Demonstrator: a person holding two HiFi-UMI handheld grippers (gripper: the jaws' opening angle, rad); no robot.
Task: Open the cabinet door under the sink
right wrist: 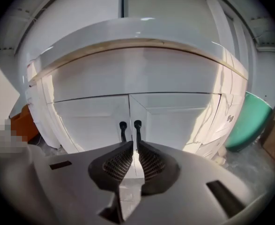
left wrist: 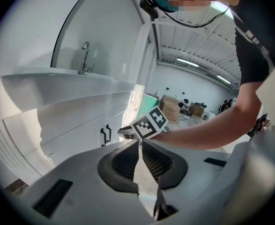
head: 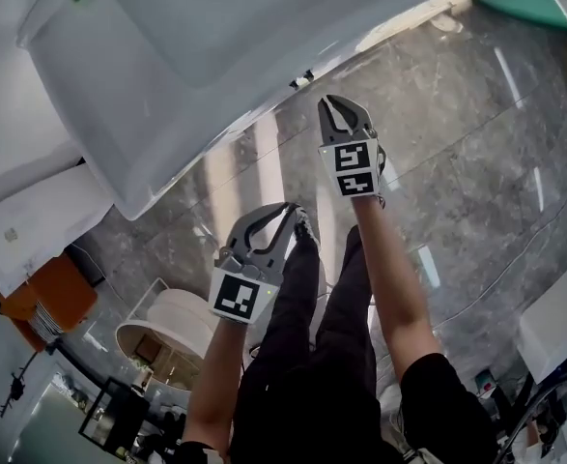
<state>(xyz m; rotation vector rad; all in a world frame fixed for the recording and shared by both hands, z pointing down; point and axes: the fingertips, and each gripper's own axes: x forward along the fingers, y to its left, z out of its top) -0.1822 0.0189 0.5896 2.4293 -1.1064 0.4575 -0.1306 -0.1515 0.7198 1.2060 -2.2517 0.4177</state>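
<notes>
The white cabinet under the sink (right wrist: 142, 46) has two doors that meet in the middle, the left door (right wrist: 88, 121) and the right door (right wrist: 179, 116), both closed. Each carries a black handle (right wrist: 123, 130) (right wrist: 137, 128) beside the seam. My right gripper (right wrist: 134, 145) is shut and empty, a short way in front of the handles and in line with the right one. From above, the right gripper (head: 333, 102) points at the handles (head: 304, 79) below the sink's rim (head: 215, 56). My left gripper (head: 291, 211) hangs lower and further back, shut and holding nothing.
A grey marble floor (head: 457, 162) lies below. To the cabinet's right leans a green object (right wrist: 247, 121), and an orange box (head: 56, 298) sits at its left. A round white stand (head: 172, 322) is behind me. A faucet (left wrist: 85, 57) rises over the sink.
</notes>
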